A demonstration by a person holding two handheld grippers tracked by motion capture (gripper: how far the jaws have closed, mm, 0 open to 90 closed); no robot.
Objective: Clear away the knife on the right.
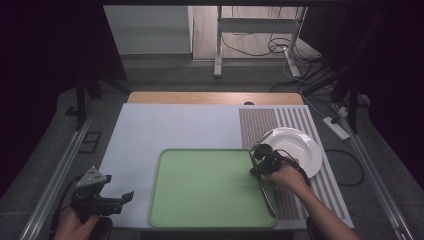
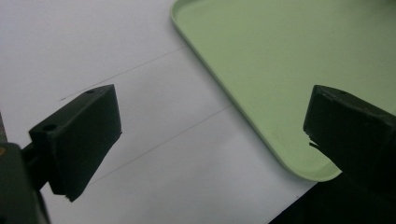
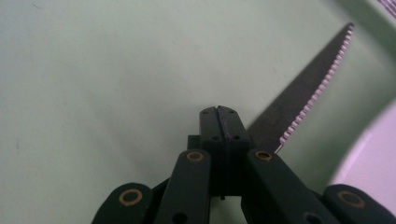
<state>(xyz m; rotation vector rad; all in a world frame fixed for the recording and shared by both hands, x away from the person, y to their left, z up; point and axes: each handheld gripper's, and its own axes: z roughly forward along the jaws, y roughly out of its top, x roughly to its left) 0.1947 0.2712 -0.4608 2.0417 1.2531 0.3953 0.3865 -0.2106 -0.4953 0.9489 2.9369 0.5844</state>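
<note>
A green tray (image 1: 200, 190) lies on the white mat near the table's front edge. A serrated knife (image 1: 268, 197) rests along the tray's right side, its toothed blade (image 3: 303, 105) pointing away toward the rim. My right gripper (image 1: 254, 171) hovers low over that side of the tray (image 3: 93, 70), its jaws shut tight (image 3: 219, 112). The blade runs out from under them, and nothing shows between the tips. My left gripper (image 1: 120, 189) stands open (image 2: 210, 135) with nothing between its fingers, just off the tray's near left corner (image 2: 280, 70).
A white plate (image 1: 300, 145) sits on a striped mat (image 1: 260, 122) just right of the tray, behind my right hand. A bare wooden strip runs along the table's far edge. Desk legs and cables stand on the floor beyond.
</note>
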